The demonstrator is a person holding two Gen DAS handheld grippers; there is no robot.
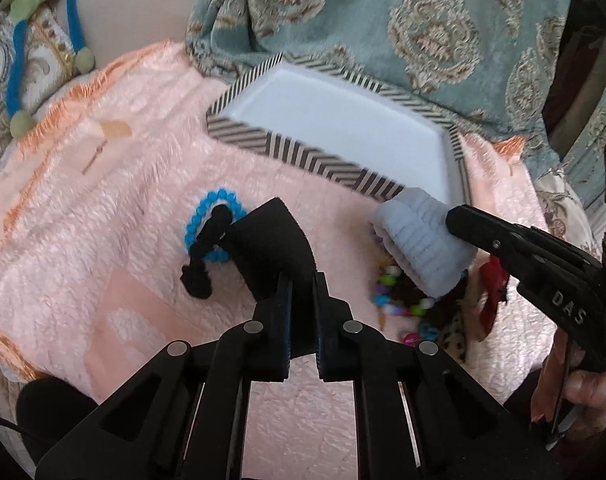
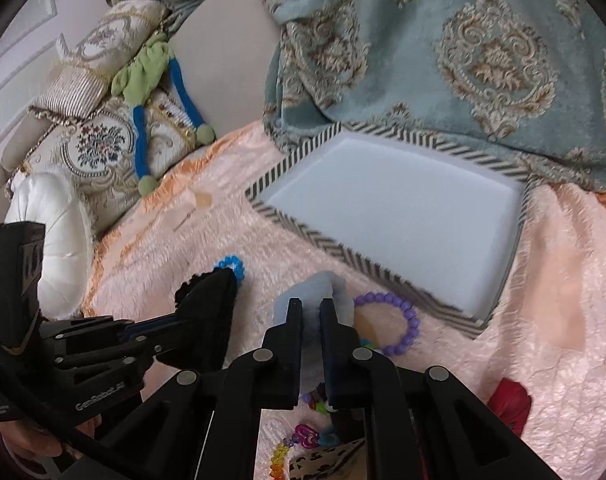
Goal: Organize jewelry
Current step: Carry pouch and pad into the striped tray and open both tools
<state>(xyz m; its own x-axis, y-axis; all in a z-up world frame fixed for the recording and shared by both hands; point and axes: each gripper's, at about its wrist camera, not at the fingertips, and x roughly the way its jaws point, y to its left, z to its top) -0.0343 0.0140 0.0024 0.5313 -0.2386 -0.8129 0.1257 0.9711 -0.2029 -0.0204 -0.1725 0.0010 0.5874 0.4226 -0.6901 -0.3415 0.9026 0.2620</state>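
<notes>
left tool (image 1: 303, 276) clamping black scrunchie (image 1: 271, 236) | right tool (image 2: 311, 304) clamping pale-blue scrunchie (image 2: 327, 286) | striped tray (image 2: 303, 152) lying ahead

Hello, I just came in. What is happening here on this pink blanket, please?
A person is sorting hair ties and bead bracelets on a fluffy pink blanket, holding a claw in each hand. The left claw is shut on a wide black fabric band. The right claw is shut on a pale blue ribbed fabric band. The white tray with a striped border has nothing in it yet. A blue bead bracelet, a purple bead bracelet and a small pile of colourful beads lie on the blanket.
</notes>
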